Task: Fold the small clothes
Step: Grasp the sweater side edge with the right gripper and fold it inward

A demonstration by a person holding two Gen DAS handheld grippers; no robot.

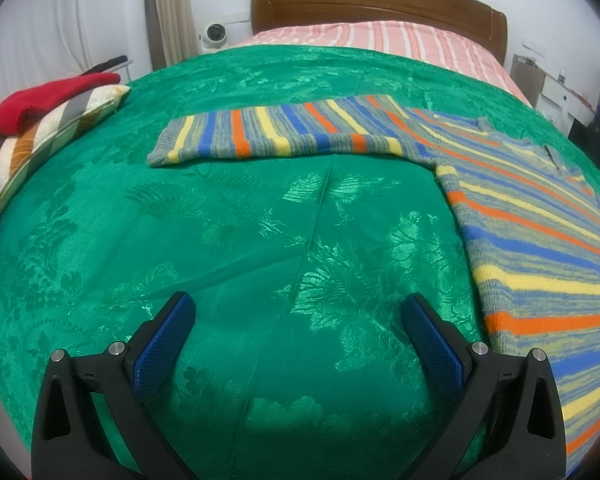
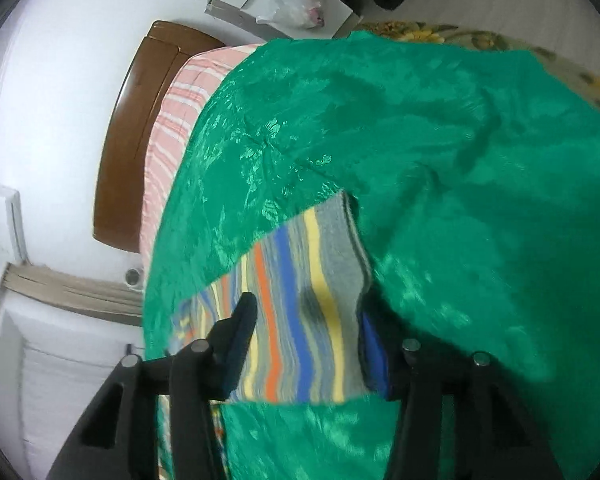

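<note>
A striped knit sweater [image 1: 540, 220] in grey, blue, orange and yellow lies flat on the green bedspread [image 1: 220, 240], at the right of the left wrist view. One sleeve [image 1: 276, 132] stretches out to the left. My left gripper [image 1: 299, 302] hovers open over bare bedspread, short of the sweater, with nothing between its fingers. In the right wrist view the other sleeve [image 2: 296, 280] lies between the fingers of my right gripper [image 2: 306, 308]. Its grey cuff [image 2: 348, 248] is by the right finger. The jaws stand partly apart and the fabric between them looks flat, not pinched.
A striped pillow [image 1: 60, 124] with a red cloth [image 1: 48, 100] on it sits at the bed's left edge. A wooden headboard [image 1: 380, 4] and pink striped sheet [image 1: 380, 40] lie beyond. A white box and plastic bag [image 2: 292, 4] stand on the floor past the bed.
</note>
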